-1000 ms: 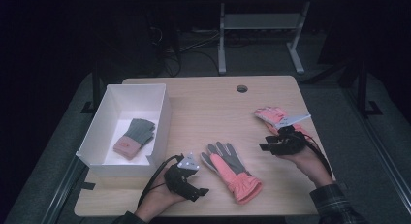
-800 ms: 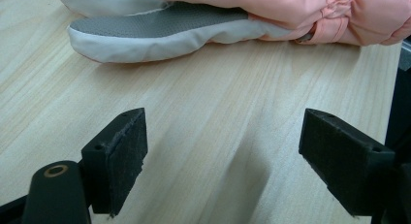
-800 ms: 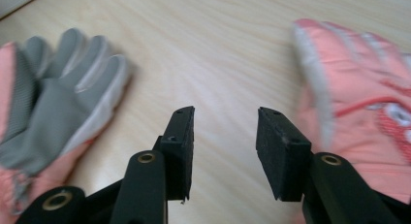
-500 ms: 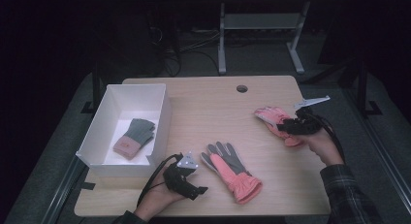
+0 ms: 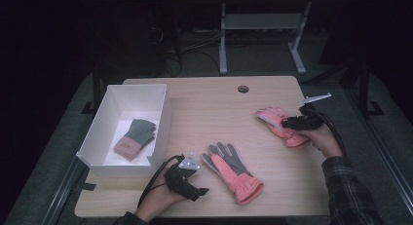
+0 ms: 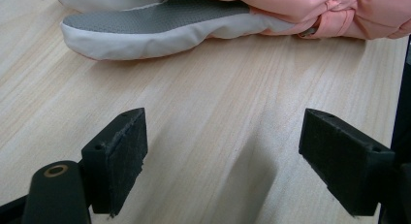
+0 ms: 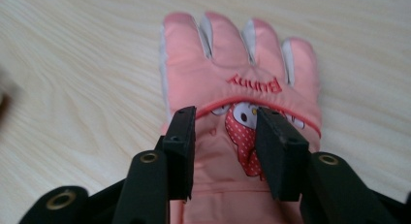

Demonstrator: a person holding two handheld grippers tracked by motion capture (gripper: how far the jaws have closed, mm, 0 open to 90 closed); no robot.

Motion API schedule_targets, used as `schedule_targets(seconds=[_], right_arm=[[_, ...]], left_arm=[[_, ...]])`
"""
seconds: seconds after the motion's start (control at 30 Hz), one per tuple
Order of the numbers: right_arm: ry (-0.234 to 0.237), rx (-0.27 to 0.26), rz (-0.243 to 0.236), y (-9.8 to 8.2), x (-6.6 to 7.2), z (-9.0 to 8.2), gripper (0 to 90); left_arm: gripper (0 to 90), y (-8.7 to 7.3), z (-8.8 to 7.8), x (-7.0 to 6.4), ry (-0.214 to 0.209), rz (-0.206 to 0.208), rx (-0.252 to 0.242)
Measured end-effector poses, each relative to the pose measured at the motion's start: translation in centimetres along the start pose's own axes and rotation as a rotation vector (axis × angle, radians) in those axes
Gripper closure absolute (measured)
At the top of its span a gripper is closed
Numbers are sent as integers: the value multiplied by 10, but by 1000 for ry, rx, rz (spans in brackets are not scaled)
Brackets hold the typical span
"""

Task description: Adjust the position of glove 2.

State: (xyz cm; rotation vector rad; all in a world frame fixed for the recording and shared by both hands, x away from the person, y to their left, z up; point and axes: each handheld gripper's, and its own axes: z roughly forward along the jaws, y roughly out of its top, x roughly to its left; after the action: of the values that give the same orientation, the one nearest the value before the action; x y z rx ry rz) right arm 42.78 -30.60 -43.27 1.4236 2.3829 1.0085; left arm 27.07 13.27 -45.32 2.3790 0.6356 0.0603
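I work over the tabletop (image 5: 204,113), the biggest thing here, with the white box (image 5: 163,119) at its nine o'clock side already holding a grey glove with a pink cuff (image 5: 136,137). To my eye the job is to gather the gloves into that box, and the step in hand is taking up the pink glove (image 5: 278,123) that lies flat at the three o'clock side, well apart from the box.

To do it well, I judge I should press my right claw (image 5: 292,121) straight down so both pads bite the padded back of the glove rather than skid over it, pinch a good fold near the cuff, then lift clear before swinging toward nine o'clock, keeping the fingers from dragging.

The other pink and grey glove (image 5: 233,169) rests palm up near six o'clock, just beside my left claw (image 5: 195,183).

In the right gripper view my right claw (image 7: 225,136) stands partly apart, its pads over the pink glove (image 7: 242,73) on either side of the cartoon patch; its jaws have narrowed a little, yet I cannot tell that they pinch anything.

In the left gripper view my left claw (image 6: 223,156) gapes wide over bare wood, holding nothing, the grey palm lying at twelve o'clock
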Motion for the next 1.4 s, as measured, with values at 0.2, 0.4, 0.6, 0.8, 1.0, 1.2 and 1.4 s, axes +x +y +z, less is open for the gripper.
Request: schedule_targets(seconds=[0.2, 0.4, 0.6, 0.8, 1.0, 1.2, 1.4], right_arm=[[-16, 105, -36, 2, -4, 13, 615], [-42, 199, -104, 12, 1, 24, 687], [-53, 210, -117, 14, 1, 25, 858], [-48, 180, -80, 14, 1, 17, 883], [-39, 137, -69, 16, 5, 1, 889], [-23, 89, -44, 14, 14, -17, 888], [-10, 65, -33, 7, 29, -35, 889]], left_arm=[[173, 0, 1, 0, 1, 5, 5], [174, 0, 3, -2, -5, 3, 14], [179, 0, 3, -1, -4, 3, 18], [179, 0, 1, 0, 1, 7, 24], [179, 0, 1, 0, 4, 7, 18], [179, 1, 0, -1, 6, 8, 14], [179, 1, 1, -1, 6, 8, 12]])
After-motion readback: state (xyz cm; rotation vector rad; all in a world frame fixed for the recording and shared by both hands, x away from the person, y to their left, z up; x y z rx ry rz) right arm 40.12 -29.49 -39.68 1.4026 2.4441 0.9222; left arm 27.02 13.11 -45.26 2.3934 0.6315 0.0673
